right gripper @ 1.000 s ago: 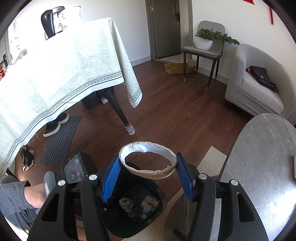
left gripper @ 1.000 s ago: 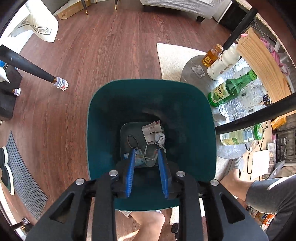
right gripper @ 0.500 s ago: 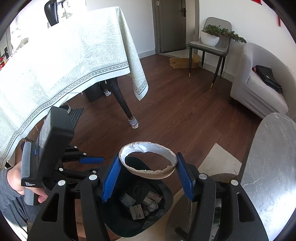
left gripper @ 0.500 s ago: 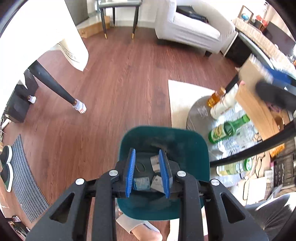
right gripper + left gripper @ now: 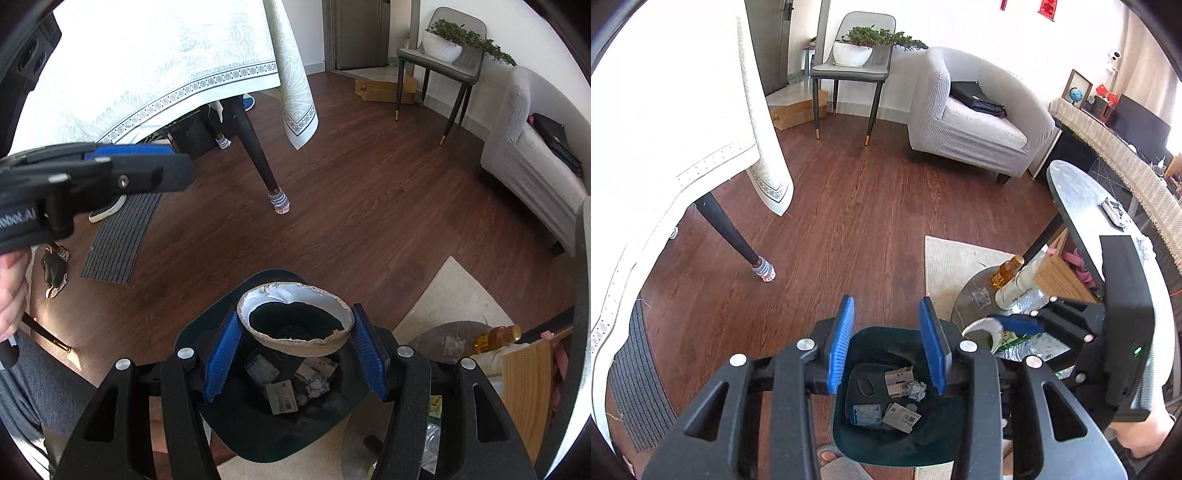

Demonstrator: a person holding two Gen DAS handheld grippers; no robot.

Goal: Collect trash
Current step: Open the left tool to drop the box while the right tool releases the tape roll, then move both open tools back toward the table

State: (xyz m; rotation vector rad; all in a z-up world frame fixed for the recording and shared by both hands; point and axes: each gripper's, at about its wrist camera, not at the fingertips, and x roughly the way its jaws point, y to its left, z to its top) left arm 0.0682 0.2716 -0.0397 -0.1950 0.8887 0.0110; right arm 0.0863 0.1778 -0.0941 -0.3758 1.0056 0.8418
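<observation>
Cardboard ring [image 5: 293,318] sits clamped in the right claw [image 5: 294,356] right over the teal bin [image 5: 236,439], probably centred. Just spread the jaws and let it fall straight in. Left claw [image 5: 886,345], at 9 o'clock, hangs apart, empty.

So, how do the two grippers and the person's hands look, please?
Both the left gripper and the right gripper are matte black with silver screws, triangular cut-outs and ribbed blue finger pads. The right one shows a green light, the left white lettering. The hand is bare.

Scraps [image 5: 897,400] are lying in the bin [image 5: 945,435], sitting left of the bottles [image 5: 1015,286], seemingly on a low table [image 5: 975,291].
</observation>
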